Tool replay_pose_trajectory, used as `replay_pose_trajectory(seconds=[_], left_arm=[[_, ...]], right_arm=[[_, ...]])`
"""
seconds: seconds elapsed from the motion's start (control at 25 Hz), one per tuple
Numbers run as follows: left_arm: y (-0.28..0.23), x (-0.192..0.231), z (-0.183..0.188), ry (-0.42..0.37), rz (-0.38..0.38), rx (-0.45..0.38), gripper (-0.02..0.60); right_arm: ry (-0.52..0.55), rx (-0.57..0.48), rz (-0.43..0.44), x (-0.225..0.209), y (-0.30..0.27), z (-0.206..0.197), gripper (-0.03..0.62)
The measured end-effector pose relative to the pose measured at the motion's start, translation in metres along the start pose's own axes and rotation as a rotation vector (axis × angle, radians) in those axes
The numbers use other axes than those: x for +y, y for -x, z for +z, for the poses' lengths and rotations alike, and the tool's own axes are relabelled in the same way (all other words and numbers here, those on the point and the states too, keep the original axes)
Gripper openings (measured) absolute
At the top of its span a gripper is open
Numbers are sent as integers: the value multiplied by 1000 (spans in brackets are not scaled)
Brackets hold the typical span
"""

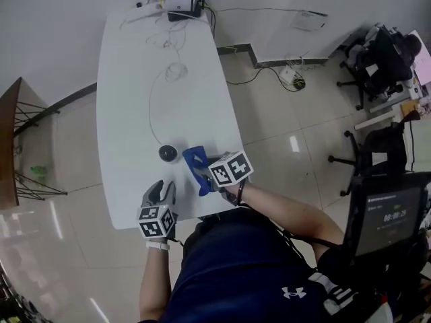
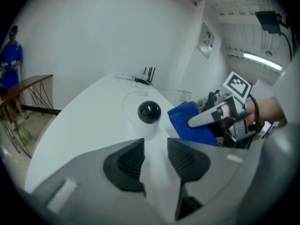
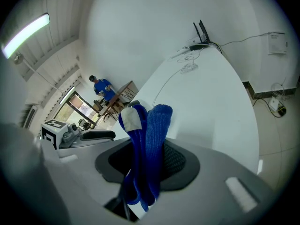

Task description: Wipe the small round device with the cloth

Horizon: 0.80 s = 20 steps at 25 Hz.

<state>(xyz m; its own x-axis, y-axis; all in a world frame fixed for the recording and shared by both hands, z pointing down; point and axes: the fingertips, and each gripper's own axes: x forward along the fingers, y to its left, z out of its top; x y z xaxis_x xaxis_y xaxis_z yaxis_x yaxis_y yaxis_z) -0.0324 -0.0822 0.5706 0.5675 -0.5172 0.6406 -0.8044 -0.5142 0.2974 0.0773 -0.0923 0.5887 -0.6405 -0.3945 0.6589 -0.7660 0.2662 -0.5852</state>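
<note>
The small round device [image 1: 167,153], a black ball on a white base [image 2: 149,112], stands on the white table [image 1: 135,66] near its front edge. Just right of it is the blue cloth [image 1: 196,167], folded and clamped upright between the jaws of my right gripper [image 1: 203,177]; in the right gripper view the cloth [image 3: 149,135] fills the jaw gap. My left gripper [image 1: 161,194] sits in front of the device, pointing at it. Its jaws stand apart with only bare table between them [image 2: 155,161]. The cloth [image 2: 190,123] and right gripper [image 2: 220,116] show to the device's right.
A thin cable [image 1: 153,106] runs from the device to a router [image 1: 183,2] and loose wires at the table's far end. Office chairs [image 1: 377,59] and a monitor [image 1: 385,214] stand to the right, a wooden side table [image 1: 10,140] to the left. A person in blue [image 2: 10,60] stands far off.
</note>
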Motion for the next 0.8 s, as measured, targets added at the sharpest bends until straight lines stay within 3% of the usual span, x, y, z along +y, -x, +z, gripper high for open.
replay_pose_trajectory(seconds=[0.24,0.32,0.44,0.6,0.68,0.8], left_arm=[[0,-32,-31,-1,-65,75,137],[3,-37,-31,-9,-76,72,126],[4,-43,-25,-31,-88,54,121],[5,-48,-15,-53,-82,43,121],[9,-48,-13,-49,-72,35,118],[16,-42,-3,-21,-40,-14,90]], right_arm=[[-150,181,76,-2,-21,-49,144],[-94,258,27,-8,-29,-64,147],[130,315,-148,-31,-31,-68,177],[361,263,-288,-42,-19,-39,302],[416,212,-309,-37,-10,-26,302],[388,88,-260,-26,2,-13,220]])
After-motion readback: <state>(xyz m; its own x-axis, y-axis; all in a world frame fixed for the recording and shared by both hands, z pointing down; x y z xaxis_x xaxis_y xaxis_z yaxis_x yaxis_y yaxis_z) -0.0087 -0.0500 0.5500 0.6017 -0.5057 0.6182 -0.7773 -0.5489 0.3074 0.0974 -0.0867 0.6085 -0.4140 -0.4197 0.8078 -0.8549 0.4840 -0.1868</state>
